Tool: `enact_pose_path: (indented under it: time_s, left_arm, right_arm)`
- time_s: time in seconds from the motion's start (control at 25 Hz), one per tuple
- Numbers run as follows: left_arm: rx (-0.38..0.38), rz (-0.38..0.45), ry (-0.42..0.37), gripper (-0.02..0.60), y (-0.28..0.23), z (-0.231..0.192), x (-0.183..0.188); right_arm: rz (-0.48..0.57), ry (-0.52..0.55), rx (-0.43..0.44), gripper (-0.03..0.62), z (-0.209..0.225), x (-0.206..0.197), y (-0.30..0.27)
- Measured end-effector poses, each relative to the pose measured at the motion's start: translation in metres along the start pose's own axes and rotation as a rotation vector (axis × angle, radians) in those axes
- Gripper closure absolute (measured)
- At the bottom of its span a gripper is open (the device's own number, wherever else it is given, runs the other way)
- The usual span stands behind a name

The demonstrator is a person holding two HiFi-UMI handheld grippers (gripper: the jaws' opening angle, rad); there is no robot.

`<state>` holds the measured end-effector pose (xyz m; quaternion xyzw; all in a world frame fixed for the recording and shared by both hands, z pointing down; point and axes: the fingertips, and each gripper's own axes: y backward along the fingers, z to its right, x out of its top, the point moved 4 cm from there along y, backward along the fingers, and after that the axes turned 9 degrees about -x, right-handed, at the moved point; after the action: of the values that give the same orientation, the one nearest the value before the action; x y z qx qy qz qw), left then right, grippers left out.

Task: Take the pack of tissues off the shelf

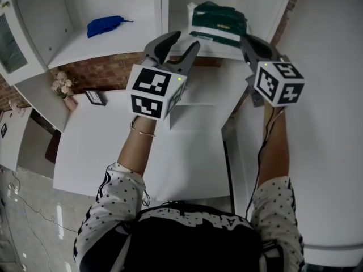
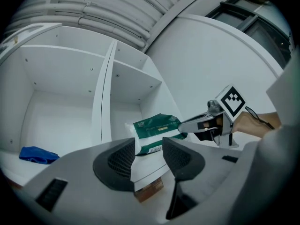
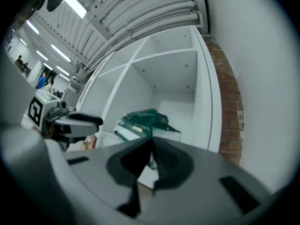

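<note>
**Colours & patterns, shelf scene**

Pack of tissues (image 1: 218,18): dark green top w/ white band, white sides. Shelf (image 1: 108,50): plain white. Cloth (image 1: 105,25): bright blue. Wall strip (image 1: 102,69) under shelf: red-brown brick pattern. Table (image 1: 187,163): white. Left gripper (image 1: 184,40) & right gripper (image 1: 248,40): grey jaws, cubes white w/ black square markers. Sleeves (image 1: 108,200): white w/ black dots, black stripes. Flowers (image 1: 58,83): pale pink.

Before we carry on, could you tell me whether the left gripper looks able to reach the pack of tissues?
Probably yes: the left gripper has its jaws apart and faces the pack of tissues at the front of the shelf, with nothing between. The right gripper is shut on its right end only.
</note>
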<state>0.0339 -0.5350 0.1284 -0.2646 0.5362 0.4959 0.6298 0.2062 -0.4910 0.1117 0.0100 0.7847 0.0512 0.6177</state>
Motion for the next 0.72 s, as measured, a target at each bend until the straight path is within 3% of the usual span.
enact_pose_path:
  time_s: [0.72]
  left_arm:
    - [-0.047, -0.009, 0.106, 0.371, -0.044, -0.017, -0.007]
  right_arm:
    - [-0.013, 0.04, 0.063, 0.557, 0.001, 0.002, 0.014]
